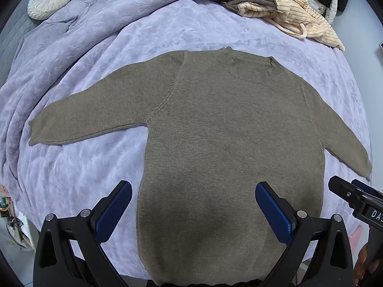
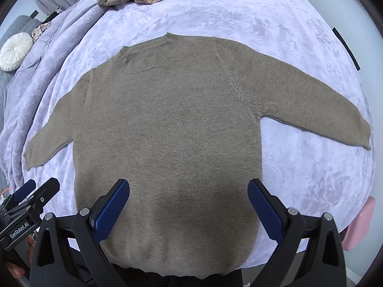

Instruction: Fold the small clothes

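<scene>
Here one olive-brown sweater (image 1: 227, 131) lies flat and face up on a lilac bedspread (image 1: 95, 55), straight ahead of both tongs, collar on the far side and hem nearest them. Its two sleeves are spread out sideways, one to each side of the body, neither folded in.

There are two tongs, one in each hand. The left tongs (image 1: 194, 211) hang above the lower part of the sweater with their two blue-padded fingers (image 1: 113, 211) spread wide and nothing between them; the left finger is over bare bedspread just outside the sweater's edge, the right finger over the knit. The right tongs (image 2: 189, 209) hang beside them, also spread wide and holding nothing, both fingers over the sweater's lower body. Whether any pad touches the cloth cannot be told.

Beyond the collar, at the far edge of the bed, sits one heap of other clothes (image 1: 258, 2): a grey-brown fleecy piece and a cream striped piece with a white drawstring, tangled together. Far off to the left of the tongs lies one round white pleated cushion (image 1: 49, 0).
</scene>
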A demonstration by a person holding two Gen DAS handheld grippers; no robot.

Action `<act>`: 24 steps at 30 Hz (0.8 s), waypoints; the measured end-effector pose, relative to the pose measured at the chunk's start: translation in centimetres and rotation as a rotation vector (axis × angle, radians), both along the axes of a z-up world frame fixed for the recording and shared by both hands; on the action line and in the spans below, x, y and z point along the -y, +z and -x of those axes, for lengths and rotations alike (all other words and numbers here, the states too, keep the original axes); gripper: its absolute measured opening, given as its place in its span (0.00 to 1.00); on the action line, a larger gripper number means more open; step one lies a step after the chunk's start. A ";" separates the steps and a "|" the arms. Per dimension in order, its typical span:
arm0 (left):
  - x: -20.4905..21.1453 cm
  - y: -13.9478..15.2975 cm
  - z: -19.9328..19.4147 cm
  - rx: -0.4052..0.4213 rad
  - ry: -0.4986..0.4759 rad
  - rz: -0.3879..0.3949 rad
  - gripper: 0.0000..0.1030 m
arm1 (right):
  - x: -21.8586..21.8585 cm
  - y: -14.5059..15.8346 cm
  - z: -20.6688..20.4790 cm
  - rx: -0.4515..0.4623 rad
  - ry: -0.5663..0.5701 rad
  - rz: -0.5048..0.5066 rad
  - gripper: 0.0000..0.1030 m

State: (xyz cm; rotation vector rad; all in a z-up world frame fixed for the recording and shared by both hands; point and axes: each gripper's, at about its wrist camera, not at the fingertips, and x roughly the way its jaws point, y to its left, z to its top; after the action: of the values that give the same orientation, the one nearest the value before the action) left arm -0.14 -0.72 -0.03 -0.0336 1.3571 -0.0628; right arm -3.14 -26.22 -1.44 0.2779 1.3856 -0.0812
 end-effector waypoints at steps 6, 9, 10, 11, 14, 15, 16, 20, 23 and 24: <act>0.0 -0.2 -0.1 -0.001 -0.005 -0.006 1.00 | 0.0 0.1 0.0 -0.001 0.000 0.001 0.97; 0.1 -0.2 -0.1 -0.001 -0.002 -0.005 1.00 | 0.0 0.0 0.0 -0.002 0.001 0.000 0.97; 0.1 -0.2 -0.1 -0.002 -0.001 -0.004 1.00 | -0.1 0.1 -0.1 -0.002 0.001 0.002 0.97; 0.1 -0.2 -0.1 -0.002 -0.002 -0.003 1.00 | -0.1 0.0 -0.1 -0.003 0.002 0.003 0.97; 0.1 -0.3 -0.1 -0.006 -0.003 -0.001 1.00 | -0.2 0.0 -0.1 -0.004 0.003 0.004 0.97; 0.1 -0.3 -0.1 -0.008 -0.003 0.001 1.00 | -0.2 0.0 0.0 -0.004 0.003 0.005 0.97; 0.1 -0.3 -0.1 -0.010 -0.002 0.003 1.00 | -0.1 0.0 -0.1 -0.004 0.003 0.004 0.97; 0.2 -0.4 -0.2 -0.016 -0.001 0.005 1.00 | -0.1 0.0 -0.1 -0.005 0.003 0.004 0.97; 0.1 -0.4 -0.3 -0.019 -0.001 0.006 1.00 | -0.2 -0.1 -0.1 -0.006 0.003 0.004 0.97; 0.1 -0.5 -0.3 -0.020 0.000 0.006 1.00 | -0.2 -0.2 -0.1 -0.007 0.003 0.003 0.97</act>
State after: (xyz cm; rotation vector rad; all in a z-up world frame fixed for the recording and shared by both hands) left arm 0.12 -0.80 -0.49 -0.0389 1.3765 -0.0668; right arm -3.01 -26.02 -1.64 0.2726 1.3933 -0.0818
